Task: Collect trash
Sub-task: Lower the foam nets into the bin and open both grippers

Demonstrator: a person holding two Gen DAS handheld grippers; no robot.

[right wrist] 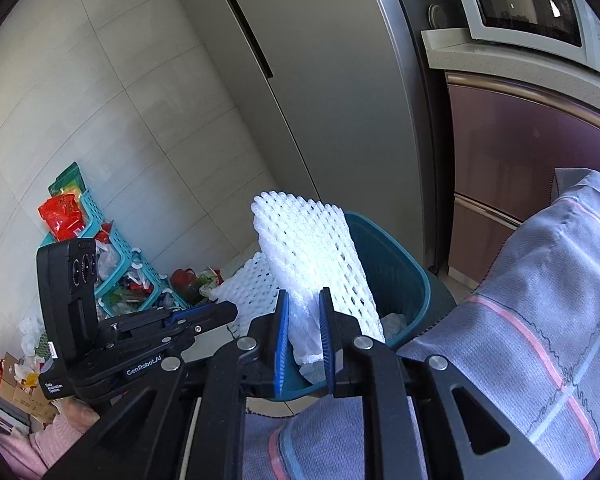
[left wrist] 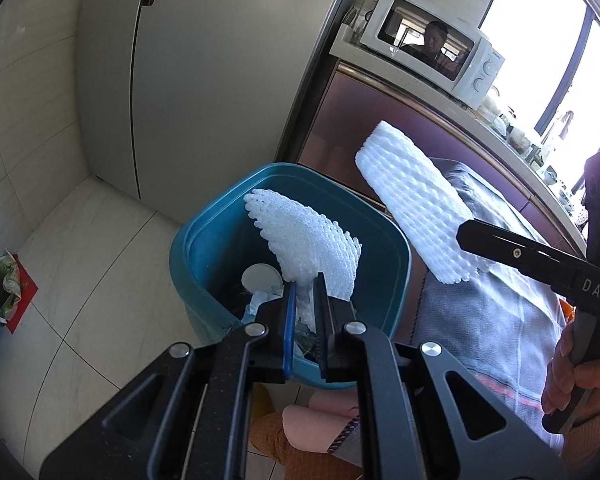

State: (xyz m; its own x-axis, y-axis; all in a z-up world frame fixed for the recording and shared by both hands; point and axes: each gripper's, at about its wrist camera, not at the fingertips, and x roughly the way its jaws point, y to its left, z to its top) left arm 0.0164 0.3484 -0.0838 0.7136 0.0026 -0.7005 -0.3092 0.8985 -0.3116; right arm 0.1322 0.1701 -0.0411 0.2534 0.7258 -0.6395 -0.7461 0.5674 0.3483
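My left gripper (left wrist: 305, 282) is shut on a white foam net sleeve (left wrist: 308, 240) and holds it over the open blue trash bin (left wrist: 208, 240), which holds a white lid and crumpled paper. My right gripper (right wrist: 304, 300) is shut on a second white foam net sleeve (right wrist: 312, 244), held above the bin's rim (right wrist: 392, 256). In the left wrist view this second sleeve (left wrist: 416, 204) hangs to the right of the bin from the right gripper's fingers (left wrist: 512, 250). The left gripper (right wrist: 216, 312) shows in the right wrist view with its sleeve (right wrist: 252, 284).
A grey fridge (left wrist: 204, 80) stands behind the bin. A microwave (left wrist: 432, 44) sits on the counter above maroon cabinets (right wrist: 520, 152). A grey striped cloth (right wrist: 540, 300) covers something at right. Teal baskets (right wrist: 120, 256) with bags and clutter stand against the tiled wall.
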